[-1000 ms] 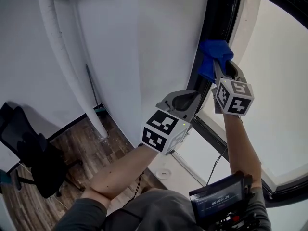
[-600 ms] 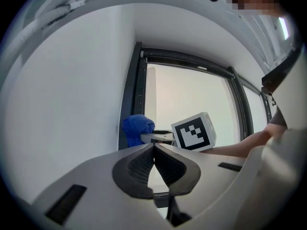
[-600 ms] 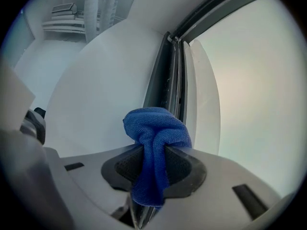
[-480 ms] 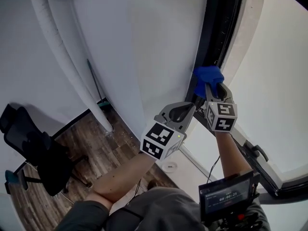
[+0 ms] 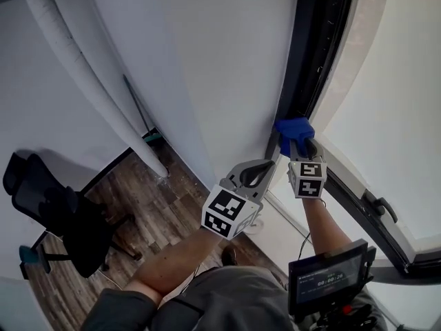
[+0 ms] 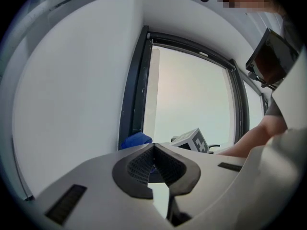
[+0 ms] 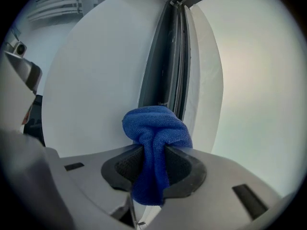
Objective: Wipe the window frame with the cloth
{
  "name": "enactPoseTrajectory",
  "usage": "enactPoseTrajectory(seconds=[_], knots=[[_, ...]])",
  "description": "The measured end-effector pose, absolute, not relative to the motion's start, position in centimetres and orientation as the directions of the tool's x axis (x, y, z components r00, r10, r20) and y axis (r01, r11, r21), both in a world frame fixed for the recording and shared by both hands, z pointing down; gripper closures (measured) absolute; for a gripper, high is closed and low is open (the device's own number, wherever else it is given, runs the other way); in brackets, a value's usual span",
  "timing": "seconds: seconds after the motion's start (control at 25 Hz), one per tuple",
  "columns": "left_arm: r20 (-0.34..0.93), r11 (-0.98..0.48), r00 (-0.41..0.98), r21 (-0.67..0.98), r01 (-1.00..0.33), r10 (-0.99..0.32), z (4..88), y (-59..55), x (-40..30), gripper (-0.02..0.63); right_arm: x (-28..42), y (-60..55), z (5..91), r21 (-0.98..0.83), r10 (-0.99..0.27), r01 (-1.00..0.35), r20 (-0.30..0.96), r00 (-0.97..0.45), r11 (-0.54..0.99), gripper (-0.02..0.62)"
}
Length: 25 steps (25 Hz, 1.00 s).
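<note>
Right gripper [image 7: 153, 153] is clenched on a blue cloth [image 7: 156, 128], which is bunched into a thick fold between the two jaws, its rounded top bulging out past the tips and a tail hanging down behind them. The bulging end of the cloth presses against the dark window frame [image 7: 165, 66] at the upright edge where the frame meets the white wall [image 5: 220, 61]. In the head view this gripper's marker cube [image 5: 307, 179] sits just below the cloth, with the person's forearm [image 5: 322, 223] running back to a small screen [image 5: 327, 278] worn at the chest. The left gripper [image 6: 153, 148] hangs just beside the right one on the wall side, its jaws closed tip to tip with nothing between them; it points toward the same stretch of frame, and whether it touches the wall cannot be told. Beyond the cloth the frame rises as a dark channel, with a pale inner strip and the bright window pane [image 5: 393, 95] to its right. A dark handle [image 5: 379, 205] sits on the lower frame rail. Farther off on the left, a white pipe [image 5: 83, 81] slants down the wall to a wooden floor [image 5: 158, 205], where a black office chair [image 5: 55, 219] stands well apart from the window.
</note>
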<state>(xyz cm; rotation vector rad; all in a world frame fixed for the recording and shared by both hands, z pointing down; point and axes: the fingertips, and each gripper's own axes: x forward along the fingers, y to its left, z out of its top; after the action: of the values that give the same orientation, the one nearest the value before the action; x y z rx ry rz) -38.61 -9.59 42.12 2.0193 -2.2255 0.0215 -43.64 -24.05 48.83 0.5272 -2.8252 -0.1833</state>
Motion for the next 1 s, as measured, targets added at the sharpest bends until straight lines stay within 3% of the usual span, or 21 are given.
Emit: enactPoseTrajectory(seconds=[0.48, 1.0], knots=[[0.166, 0.069, -0.057, 0.069, -0.995, -0.984, 46.2, -7.8, -39.0, 0.598, -43.9, -23.6, 54.3, 0.174, -0.399, -0.362, 0.287, -0.871, 0.916, 0.468], [0.110, -0.044, 0.057, 0.110, -0.993, -0.992, 44.8, -8.0, -37.1, 0.598, -37.1, -20.4, 46.1, 0.068, -0.410, -0.405, 0.167, -0.896, 0.912, 0.468]])
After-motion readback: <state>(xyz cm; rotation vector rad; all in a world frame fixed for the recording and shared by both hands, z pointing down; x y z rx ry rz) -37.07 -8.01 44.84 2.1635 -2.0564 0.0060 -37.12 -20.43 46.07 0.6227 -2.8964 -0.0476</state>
